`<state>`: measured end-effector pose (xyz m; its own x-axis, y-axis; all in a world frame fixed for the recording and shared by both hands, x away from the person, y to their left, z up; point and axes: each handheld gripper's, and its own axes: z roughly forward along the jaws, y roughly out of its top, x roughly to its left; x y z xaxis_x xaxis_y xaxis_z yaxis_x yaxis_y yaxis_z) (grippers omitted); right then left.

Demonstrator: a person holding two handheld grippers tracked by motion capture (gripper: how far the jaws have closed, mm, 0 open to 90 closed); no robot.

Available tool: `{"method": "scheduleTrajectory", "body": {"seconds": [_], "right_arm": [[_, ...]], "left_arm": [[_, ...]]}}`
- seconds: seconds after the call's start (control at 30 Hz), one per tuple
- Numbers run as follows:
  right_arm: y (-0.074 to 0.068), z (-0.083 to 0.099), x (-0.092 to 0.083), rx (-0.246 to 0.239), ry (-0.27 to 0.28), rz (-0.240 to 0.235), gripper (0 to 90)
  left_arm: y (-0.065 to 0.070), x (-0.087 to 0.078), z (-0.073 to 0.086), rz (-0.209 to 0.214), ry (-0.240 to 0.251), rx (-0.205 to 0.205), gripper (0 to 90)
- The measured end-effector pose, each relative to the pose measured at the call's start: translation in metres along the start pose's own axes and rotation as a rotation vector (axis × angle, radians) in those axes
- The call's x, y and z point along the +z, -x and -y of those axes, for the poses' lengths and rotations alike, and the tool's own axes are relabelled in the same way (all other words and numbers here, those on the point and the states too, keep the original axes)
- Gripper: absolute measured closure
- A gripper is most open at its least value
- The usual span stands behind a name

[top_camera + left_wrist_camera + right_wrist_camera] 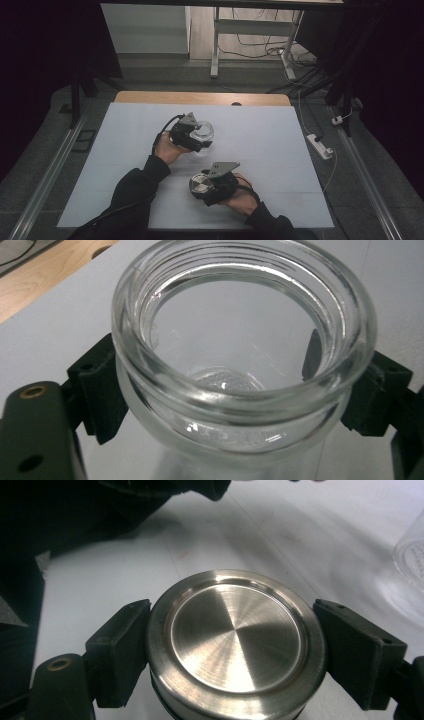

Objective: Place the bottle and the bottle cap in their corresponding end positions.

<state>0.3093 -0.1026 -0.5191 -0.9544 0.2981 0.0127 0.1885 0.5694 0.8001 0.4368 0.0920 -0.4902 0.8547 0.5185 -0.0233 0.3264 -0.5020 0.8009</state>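
Wooden table — white sheet on top.

open white table top all around, glass jar near metal lid

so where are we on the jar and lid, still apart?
Done: both pieces are gripped. The left tool is shut on the open glass jar, and the right tool is shut on the metal lid. In hand: each is held apart over the white table. Left: whether the lid goes on or gets set down isn't clear.
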Motion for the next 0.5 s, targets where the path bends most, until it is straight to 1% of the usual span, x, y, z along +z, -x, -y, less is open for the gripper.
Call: {"method": "scheduleTrajectory", "body": {"seconds": [0.07,0.27,0.33,0.37,0.5], "right_arm": [[0.001,0.002,0.003,0.001,-0.013,0.001,18.3],[0.001,0.004,0.009,-0.002,-0.042,-0.001,18.2],[0.002,0.005,0.011,-0.01,-0.054,0.003,18.2],[0.002,0.005,0.012,-0.01,-0.06,0.003,18.2],[0.003,0.007,0.014,-0.003,-0.078,0.003,18.1]], "left_arm": [[-0.001,0.001,0.001,-0.002,-0.007,0.001,15.0],[-0.001,0.003,0.005,-0.011,-0.004,-0.011,14.9],[-0.002,0.004,0.006,-0.02,-0.006,-0.015,14.9],[-0.002,0.005,0.007,-0.017,-0.006,-0.016,14.9],[-0.002,0.007,0.008,-0.024,-0.008,-0.019,14.9]]}}
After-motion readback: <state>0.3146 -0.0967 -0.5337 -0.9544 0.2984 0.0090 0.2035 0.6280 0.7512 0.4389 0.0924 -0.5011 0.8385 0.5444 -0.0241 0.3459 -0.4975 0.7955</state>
